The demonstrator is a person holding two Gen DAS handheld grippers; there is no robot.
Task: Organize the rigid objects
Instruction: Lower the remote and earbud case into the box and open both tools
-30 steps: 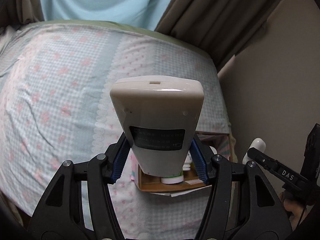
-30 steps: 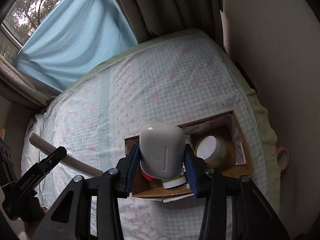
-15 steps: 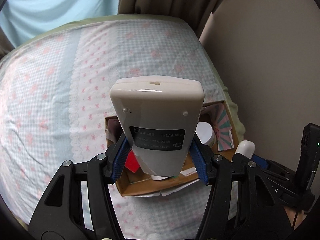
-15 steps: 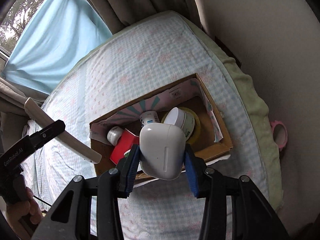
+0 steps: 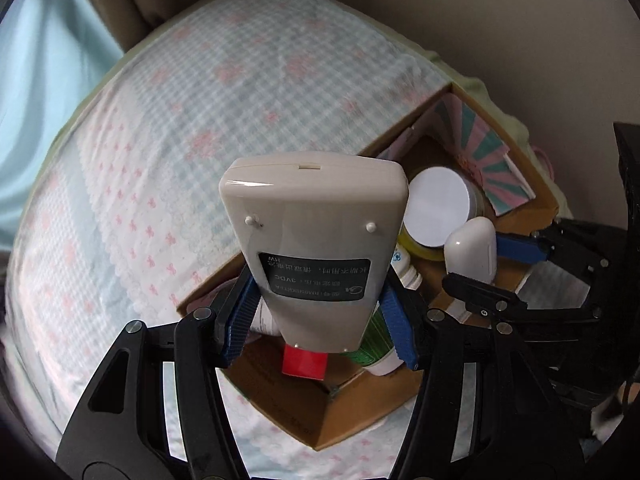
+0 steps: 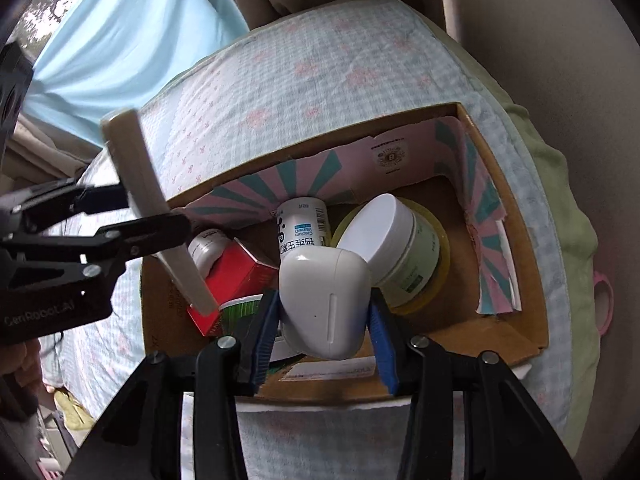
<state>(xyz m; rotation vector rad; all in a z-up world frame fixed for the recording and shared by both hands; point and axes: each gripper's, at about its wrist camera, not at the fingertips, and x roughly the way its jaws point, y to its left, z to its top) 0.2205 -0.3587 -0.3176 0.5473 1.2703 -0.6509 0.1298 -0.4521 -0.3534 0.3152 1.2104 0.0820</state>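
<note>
Beige remote (image 5: 316, 236), white case (image 6: 324, 300), red carton (image 6: 236, 276), pink-and-teal striped box lining (image 6: 304, 184), blue-checked pink-flowered sheet (image 5: 200, 120)

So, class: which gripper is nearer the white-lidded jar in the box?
Right. The right gripper holds its white case just in front of the white-lidded jar; the left gripper hangs over the box's other end.

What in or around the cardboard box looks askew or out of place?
Inside the cardboard box the white-lidded jar lies tipped on a yellow tape roll, and the vitamin bottle lies on its side. The box's front edge looks torn.
</note>
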